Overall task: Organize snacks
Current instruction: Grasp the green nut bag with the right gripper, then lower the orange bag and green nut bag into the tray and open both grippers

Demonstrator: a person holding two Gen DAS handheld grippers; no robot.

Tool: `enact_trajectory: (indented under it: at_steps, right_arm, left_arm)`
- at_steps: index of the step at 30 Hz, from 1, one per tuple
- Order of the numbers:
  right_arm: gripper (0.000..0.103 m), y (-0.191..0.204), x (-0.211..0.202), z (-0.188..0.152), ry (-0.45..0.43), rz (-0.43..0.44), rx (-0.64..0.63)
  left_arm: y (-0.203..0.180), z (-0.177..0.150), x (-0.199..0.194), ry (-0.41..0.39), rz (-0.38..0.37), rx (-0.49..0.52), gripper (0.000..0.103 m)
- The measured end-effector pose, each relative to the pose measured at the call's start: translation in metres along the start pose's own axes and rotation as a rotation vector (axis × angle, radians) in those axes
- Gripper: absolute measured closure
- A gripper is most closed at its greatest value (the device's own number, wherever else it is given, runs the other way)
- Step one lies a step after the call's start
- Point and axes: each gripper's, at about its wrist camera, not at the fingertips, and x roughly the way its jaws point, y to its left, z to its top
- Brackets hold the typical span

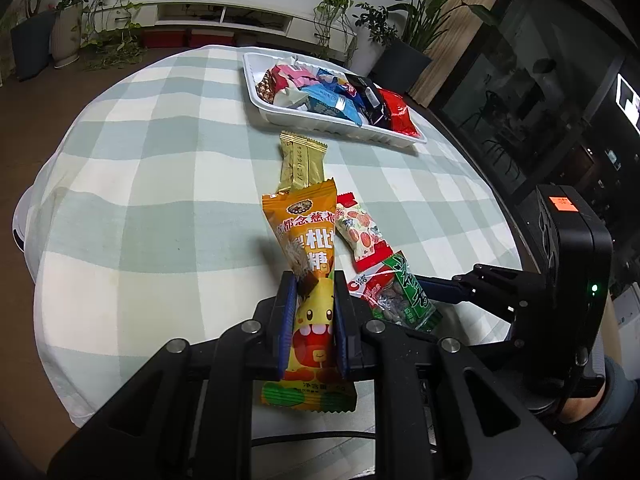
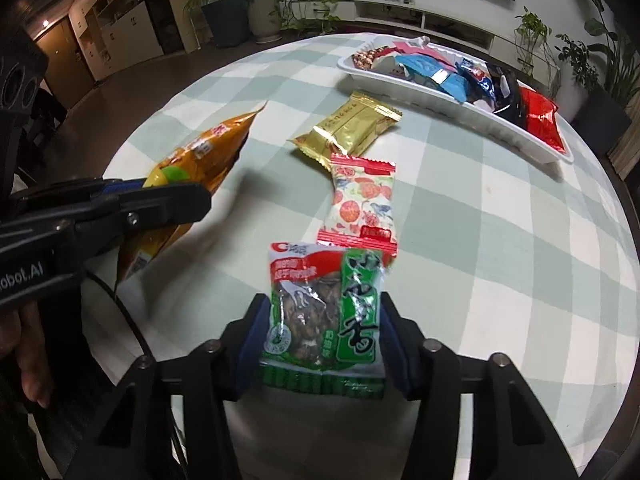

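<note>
left tongs (image 1: 314, 300): clamped on orange packet (image 1: 306, 232) | right tongs (image 2: 320, 336): straddling green packet (image 2: 324, 312)

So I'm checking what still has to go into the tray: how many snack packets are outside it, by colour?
Orange packet, clamped in the left gripper: 1
Gold packet, lying on the tablecloth: 1
White packet with red ends, lying on the tablecloth: 1
Green and red packet, between the right gripper's fingers: 1
Total outside the white tray: 4
</note>
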Motion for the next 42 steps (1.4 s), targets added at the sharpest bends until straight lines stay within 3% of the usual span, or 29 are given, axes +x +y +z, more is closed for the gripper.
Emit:
enact_trajectory:
  at_steps: [4, 6, 9, 22, 29, 36, 42]
  right_arm:
    - [0.062, -0.001, -0.002, 0.000, 0.014, 0.006, -0.021]
    - [0.074, -0.005, -0.005, -0.001, 0.012, 0.022, -0.009]
    - [0.078, -0.009, -0.007, -0.004, 0.007, 0.040, 0.009]
    - [0.080, -0.037, -0.036, -0.009, -0.067, 0.106, 0.104]
    - [0.080, -0.075, -0.045, -0.009, -0.104, 0.110, 0.207]
    - [0.080, -0.128, -0.072, -0.002, -0.187, 0.085, 0.319]
    - [0.080, -0.160, -0.095, 0.011, -0.260, 0.057, 0.353]
  left_arm:
    - [-0.002, -0.001, 0.002, 0.004, -0.007, 0.003, 0.087]
    - [-0.003, -0.002, 0.002, 0.005, -0.009, 0.004, 0.087]
    - [-0.003, -0.003, 0.003, 0.007, -0.008, 0.004, 0.087]
    - [-0.005, -0.002, 0.004, 0.003, -0.026, -0.003, 0.087]
    - [-0.004, 0.006, 0.002, -0.006, -0.044, -0.010, 0.087]
    - [-0.001, 0.031, -0.004, -0.039, -0.062, -0.022, 0.087]
    - [-0.006, 0.074, -0.007, -0.085, -0.060, 0.006, 0.087]
